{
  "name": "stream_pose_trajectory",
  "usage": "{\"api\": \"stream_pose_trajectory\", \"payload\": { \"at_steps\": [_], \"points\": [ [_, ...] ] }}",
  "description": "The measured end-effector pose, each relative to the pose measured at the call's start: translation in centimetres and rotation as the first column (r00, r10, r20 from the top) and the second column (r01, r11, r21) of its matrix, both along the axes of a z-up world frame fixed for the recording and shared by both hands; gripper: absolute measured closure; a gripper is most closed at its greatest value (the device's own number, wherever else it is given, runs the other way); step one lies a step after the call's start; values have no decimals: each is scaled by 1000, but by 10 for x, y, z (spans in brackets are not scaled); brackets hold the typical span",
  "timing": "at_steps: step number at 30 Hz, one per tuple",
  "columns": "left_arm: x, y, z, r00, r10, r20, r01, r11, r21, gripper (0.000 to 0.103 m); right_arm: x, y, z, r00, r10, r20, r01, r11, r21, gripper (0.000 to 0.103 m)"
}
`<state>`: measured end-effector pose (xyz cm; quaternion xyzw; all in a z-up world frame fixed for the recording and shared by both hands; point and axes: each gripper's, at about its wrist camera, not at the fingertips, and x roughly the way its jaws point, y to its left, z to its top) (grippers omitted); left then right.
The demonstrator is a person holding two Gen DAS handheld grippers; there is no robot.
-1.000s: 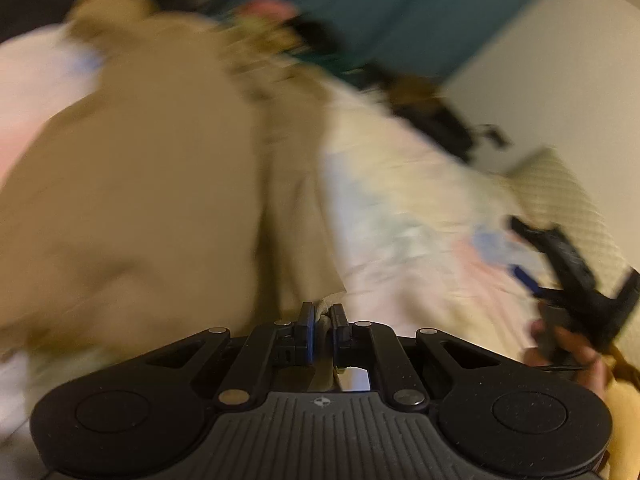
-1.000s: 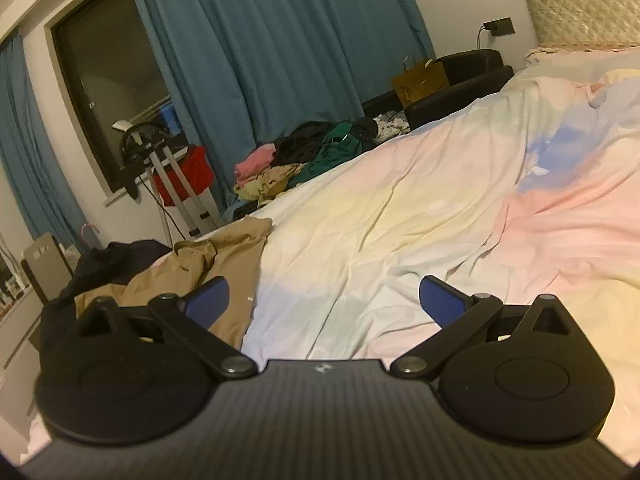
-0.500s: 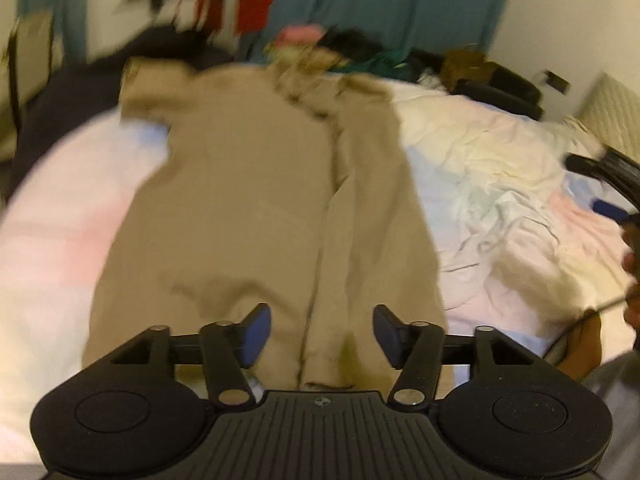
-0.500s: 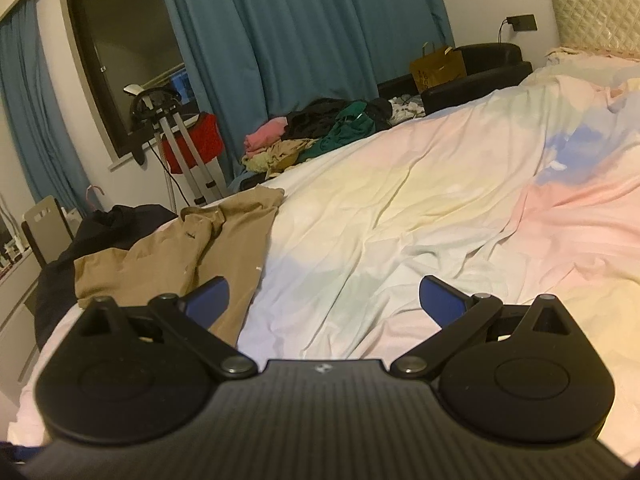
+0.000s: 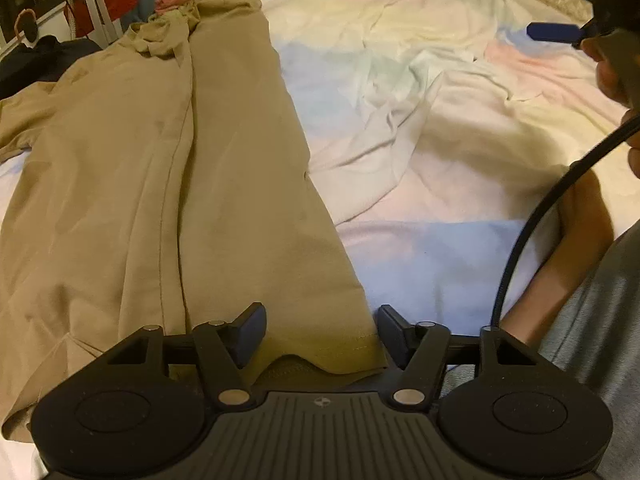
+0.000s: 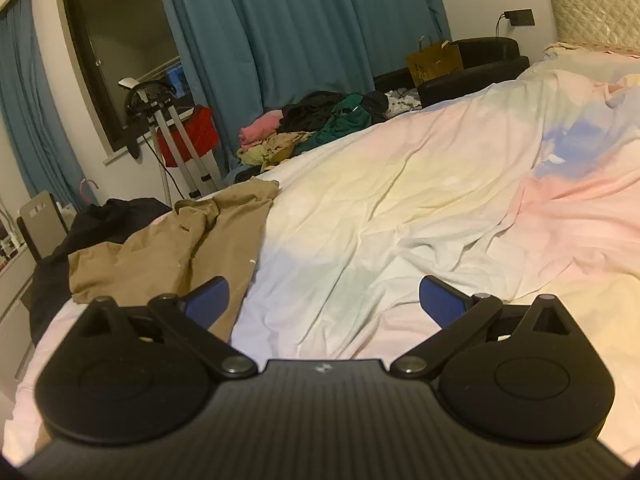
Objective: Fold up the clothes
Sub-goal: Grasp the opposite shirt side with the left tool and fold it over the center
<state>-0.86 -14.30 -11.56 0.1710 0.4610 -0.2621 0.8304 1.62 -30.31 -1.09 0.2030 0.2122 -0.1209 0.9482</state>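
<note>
Right, left gripper (image 5: pixel 322 334): jaws partway apart and just been closing in, with the near hem corner of the tan shirt (image 5: pixel 168 168) between the pads but not pinched, as far as I can tell. Pointing steeply down at the bed.

Right gripper (image 6: pixel 325 302): jaws wide apart, nothing between them, hanging over bare pastel bedsheet (image 6: pixel 400 208), just right of the shirt's edge. Its blue pad (image 5: pixel 554 32) shows top right in the left wrist view, with the person's forearm (image 5: pixel 568 248) and a black cable (image 5: pixel 532 216) below it.

Shirt lies lengthwise along the left side of the bed, collar end far, hem near, right side folded over onto the body; one sleeve sticks out left. More clothes piled (image 6: pixel 316 124) past the far bed edge, teal curtains (image 6: pixel 300 28) behind.
</note>
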Motion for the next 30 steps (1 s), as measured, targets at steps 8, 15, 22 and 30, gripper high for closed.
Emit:
{"api": "stream_pose_trajectory", "payload": {
  "at_steps": [8,15,22,30],
  "points": [
    [-28,6,16,995,-73,65,77,995,-60,101,0,2,0,1000,23,7,-22,1000,-2,0],
    [-39,8,26,996,-70,54,75,991,-115,101,-1,4,1,999,32,21,-32,999,-1,0],
    [-22,17,6,1000,-8,-11,6,981,-196,72,-3,8,4,997,52,48,-52,999,-4,0],
    [-28,41,69,972,90,219,-22,955,-295,19,-12,14,14,988,79,131,-76,997,-29,0]
  ]
}}
